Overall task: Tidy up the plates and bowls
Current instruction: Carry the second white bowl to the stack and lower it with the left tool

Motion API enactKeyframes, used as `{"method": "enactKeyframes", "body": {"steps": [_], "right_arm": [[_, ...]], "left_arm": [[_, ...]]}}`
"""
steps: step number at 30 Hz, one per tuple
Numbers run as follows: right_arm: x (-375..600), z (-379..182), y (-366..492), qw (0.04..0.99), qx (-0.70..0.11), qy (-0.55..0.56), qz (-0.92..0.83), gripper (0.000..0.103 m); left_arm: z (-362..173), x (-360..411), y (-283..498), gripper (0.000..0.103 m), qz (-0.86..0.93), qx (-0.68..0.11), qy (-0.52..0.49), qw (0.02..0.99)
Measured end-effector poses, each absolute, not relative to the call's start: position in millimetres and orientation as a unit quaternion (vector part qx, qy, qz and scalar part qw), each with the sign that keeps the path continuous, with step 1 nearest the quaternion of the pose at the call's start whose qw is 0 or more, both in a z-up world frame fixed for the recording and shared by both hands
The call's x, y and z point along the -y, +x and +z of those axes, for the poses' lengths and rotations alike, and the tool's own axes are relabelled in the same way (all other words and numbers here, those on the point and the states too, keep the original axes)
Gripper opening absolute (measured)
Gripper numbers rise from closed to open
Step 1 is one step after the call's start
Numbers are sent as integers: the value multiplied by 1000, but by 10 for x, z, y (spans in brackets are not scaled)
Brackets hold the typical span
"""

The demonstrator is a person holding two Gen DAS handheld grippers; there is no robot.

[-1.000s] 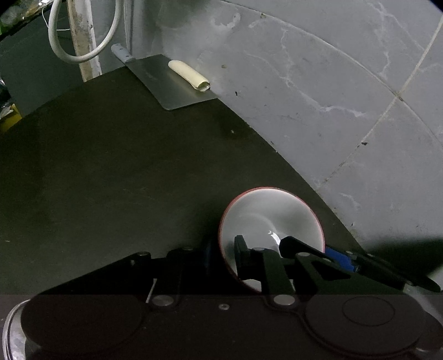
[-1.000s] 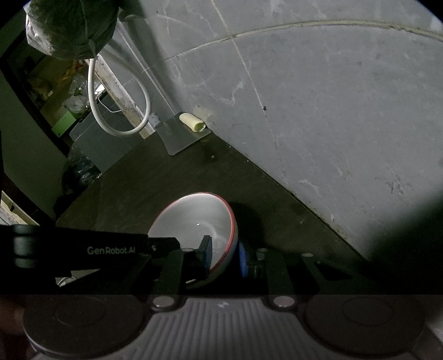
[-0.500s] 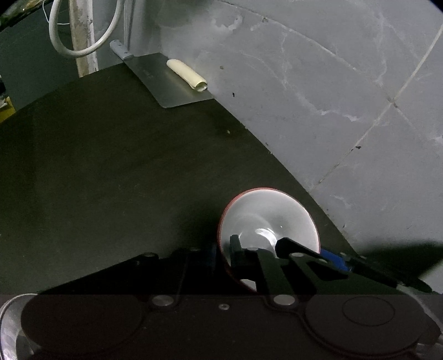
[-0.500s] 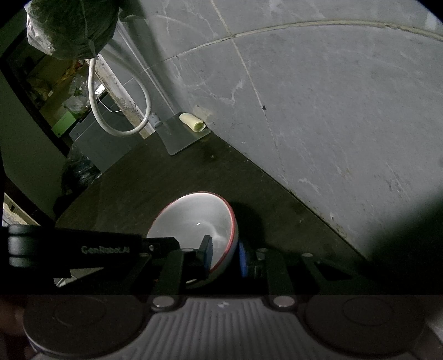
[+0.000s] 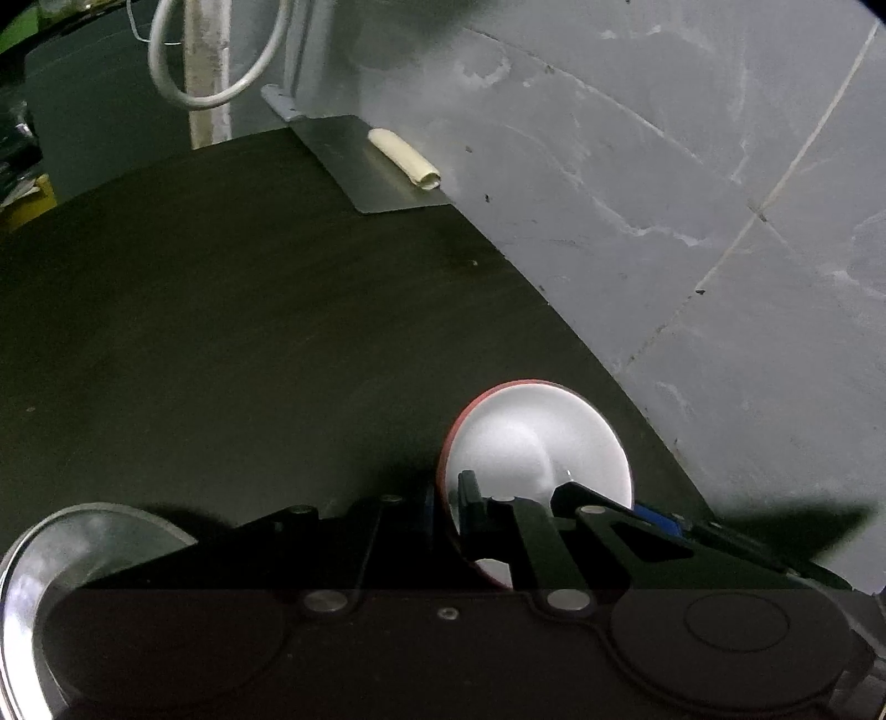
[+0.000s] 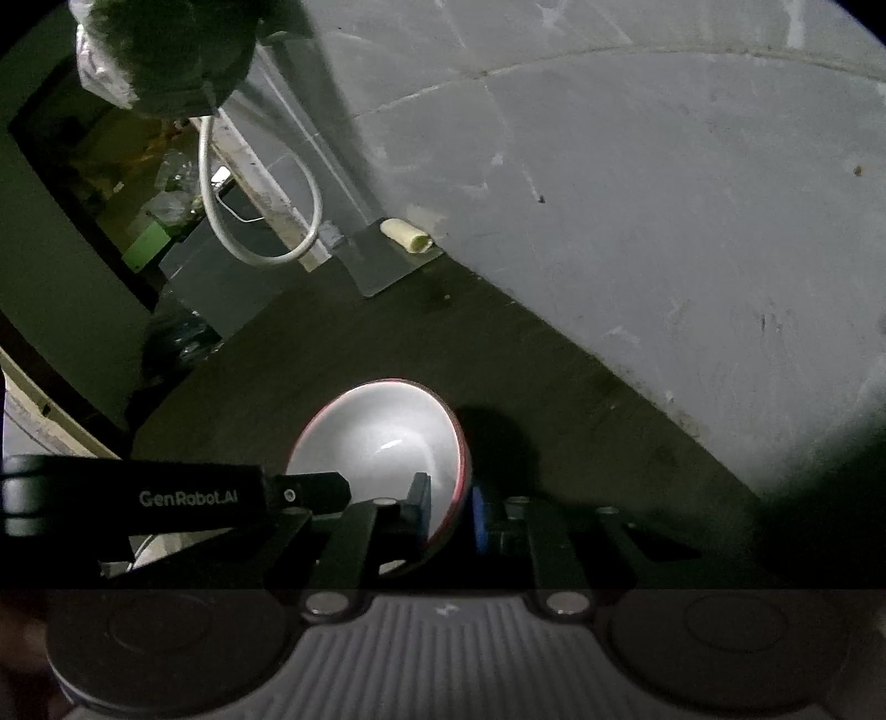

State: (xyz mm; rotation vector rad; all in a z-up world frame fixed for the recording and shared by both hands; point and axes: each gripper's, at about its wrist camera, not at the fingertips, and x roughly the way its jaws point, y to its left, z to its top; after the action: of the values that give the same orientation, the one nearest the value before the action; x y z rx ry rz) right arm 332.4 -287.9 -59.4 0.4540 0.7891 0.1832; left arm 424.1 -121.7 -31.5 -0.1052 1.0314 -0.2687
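Left gripper (image 5: 447, 507) and right gripper (image 6: 451, 507) each pinch the bowl's (image 5: 531, 437) rim; both level.

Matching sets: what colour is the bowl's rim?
Red, on a white bowl; clearest in the right wrist view.

Near part of the red-rimmed bowl (image 5: 534, 437) is hidden behind both grippers' fingers, so its base can't be seen. Steel plate (image 5: 83, 531) at near left is cut off by the frame edge & partly covered by the left gripper (image 5: 446, 498) body. Far-left shelf clutter (image 6: 160, 221) is too dark & small to make out. Hanging bag (image 6: 166, 50) is blurred, contents unclear
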Motion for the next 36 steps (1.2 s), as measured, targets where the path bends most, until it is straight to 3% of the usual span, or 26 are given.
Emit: {"method": "enactKeyframes", "body": {"steps": [36], "right_arm": [[2117, 148, 1770, 915, -347, 170, 115, 15]], "left_arm": [[224, 284, 2640, 7, -156, -439, -101, 879]]}}
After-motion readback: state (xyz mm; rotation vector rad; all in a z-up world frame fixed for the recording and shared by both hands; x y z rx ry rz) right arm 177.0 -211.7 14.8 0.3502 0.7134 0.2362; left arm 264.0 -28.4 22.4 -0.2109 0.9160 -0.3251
